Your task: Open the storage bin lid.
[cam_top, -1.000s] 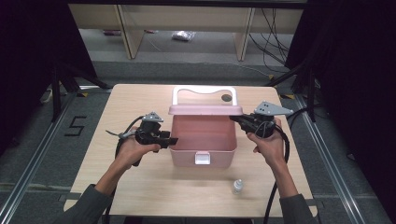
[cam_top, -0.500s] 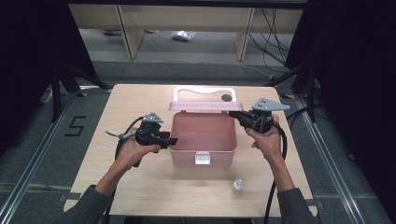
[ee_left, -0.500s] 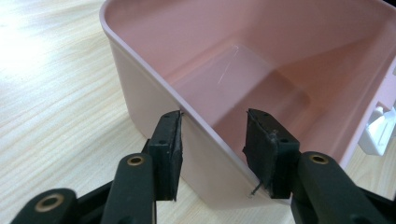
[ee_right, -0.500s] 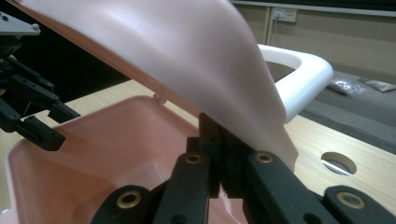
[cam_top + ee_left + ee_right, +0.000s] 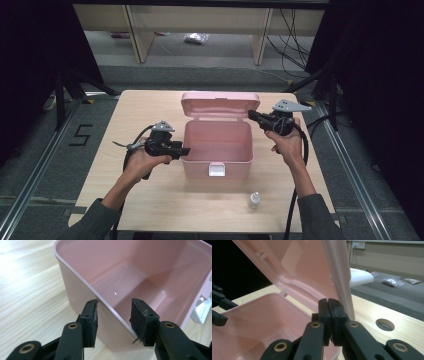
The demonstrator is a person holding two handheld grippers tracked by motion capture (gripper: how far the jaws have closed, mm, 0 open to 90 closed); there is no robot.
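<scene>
Pink box (image 5: 217, 142) sits mid-table (image 5: 125, 200) w/ lid (image 5: 220, 104) swung up at the back, L gripper (image 5: 113, 323) straddling its left wall, outer pad touching, inner pad apart, R gripper (image 5: 329, 312) closed on nothing, tips against lid's edge; small bottle (image 5: 254, 200) near front.

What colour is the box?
Pink box, clearest in the high view.

The high view looks forward and down from above the person's side onto the whole worktop (image 5: 150, 210). Each gripper view rides close behind its own black jaws, nearly at worktop level. All three share the open pink box (image 5: 217, 145) (image 5: 140, 282) (image 5: 262, 315).
</scene>
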